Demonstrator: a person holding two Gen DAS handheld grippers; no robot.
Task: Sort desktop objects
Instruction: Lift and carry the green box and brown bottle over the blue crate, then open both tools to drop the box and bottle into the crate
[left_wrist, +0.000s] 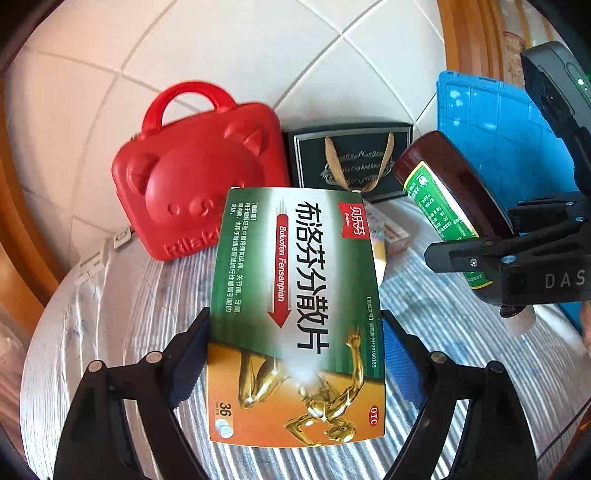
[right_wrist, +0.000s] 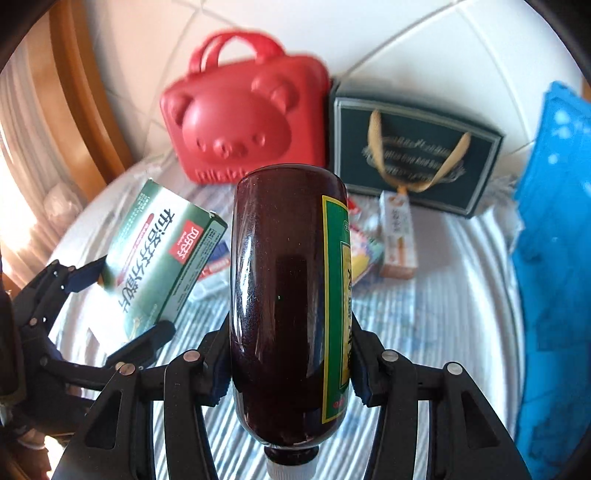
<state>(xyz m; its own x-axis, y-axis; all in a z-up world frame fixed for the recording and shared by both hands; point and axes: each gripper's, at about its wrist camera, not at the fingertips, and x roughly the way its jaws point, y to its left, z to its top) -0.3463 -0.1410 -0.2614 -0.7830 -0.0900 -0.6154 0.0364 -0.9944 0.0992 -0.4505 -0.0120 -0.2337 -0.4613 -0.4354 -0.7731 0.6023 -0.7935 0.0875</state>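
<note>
- Left claw (left_wrist: 295, 354): pinching the green-and-gold medicine box (left_wrist: 295, 295) across its width, near its lower end. The printed face is turned up to the camera, and most of the box juts forward beyond the blue pads (left_wrist: 400, 362).
- Right claw (right_wrist: 288, 373): gripping the dark brown bottle (right_wrist: 284, 295) around its body. The base points away from the camera, the white cap (right_wrist: 291, 467) sits nearest it, and the green label runs along the right side. A grip across the body probably steadies the load better than one at the cap.
- Both items are clear of the striped cloth (left_wrist: 129, 302) that covers the surface, so each seems to be on its way to a sorting place.
- Likely destinations at the back: a red bear-faced case (left_wrist: 195, 177), closed, and a dark gift box (left_wrist: 351, 162) with gold ribbon handles. A blue crate (left_wrist: 491, 129) stands on the right.
- Still unsorted on the cloth: a small orange-and-white carton (right_wrist: 397, 236) and some coloured packets (right_wrist: 364, 247) in front of the gift box.
- The case is closed, so the crate looks like the easier place to drop things.
</note>
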